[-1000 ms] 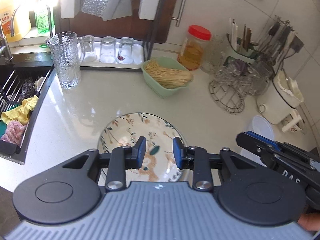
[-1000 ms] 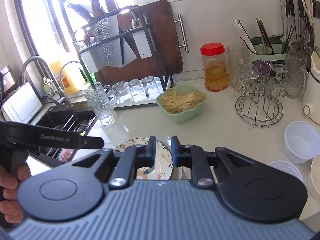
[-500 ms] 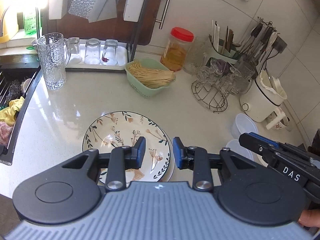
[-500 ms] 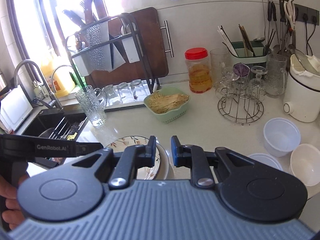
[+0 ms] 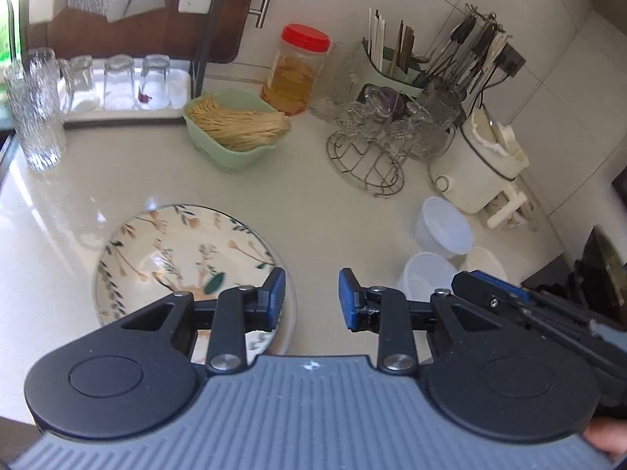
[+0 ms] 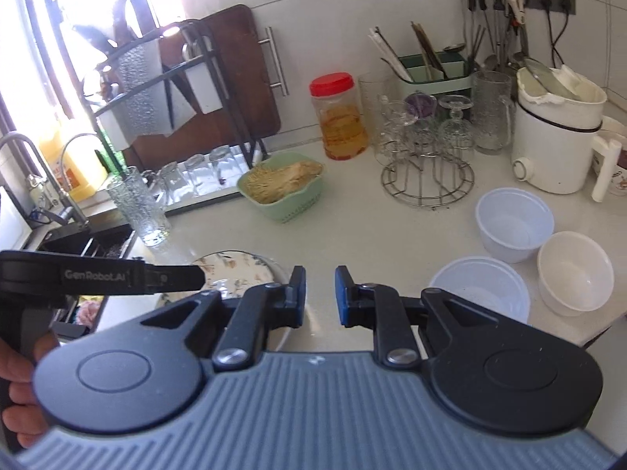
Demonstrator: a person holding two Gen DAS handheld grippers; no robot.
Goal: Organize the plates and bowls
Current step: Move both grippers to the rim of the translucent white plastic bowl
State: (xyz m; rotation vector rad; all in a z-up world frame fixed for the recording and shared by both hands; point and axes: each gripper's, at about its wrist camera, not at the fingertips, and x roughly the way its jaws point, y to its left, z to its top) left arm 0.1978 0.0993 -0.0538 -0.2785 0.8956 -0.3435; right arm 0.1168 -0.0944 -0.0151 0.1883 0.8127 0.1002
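Observation:
A floral plate (image 5: 180, 258) lies on the white counter at the lower left of the left wrist view; its edge shows in the right wrist view (image 6: 250, 266). Three white bowls stand at the right: one far (image 6: 513, 227), one near (image 6: 480, 293), one at the right (image 6: 574, 278). They also show in the left wrist view (image 5: 443, 227). My left gripper (image 5: 311, 293) is open and empty above the plate's right edge. My right gripper (image 6: 319, 293) is open and empty, between the plate and the bowls.
A green basket of noodles (image 5: 235, 133), a red-lidded jar (image 5: 296, 70), a wire rack of glasses (image 5: 376, 145), a white cooker (image 6: 556, 133), a glass pitcher (image 5: 35, 113) and a tray of glasses (image 5: 121, 86) stand behind. A sink (image 6: 94, 243) lies left.
Both views have swung right, so the plate sits further left and the white bowls have come more into view. Both grippers have stayed open.

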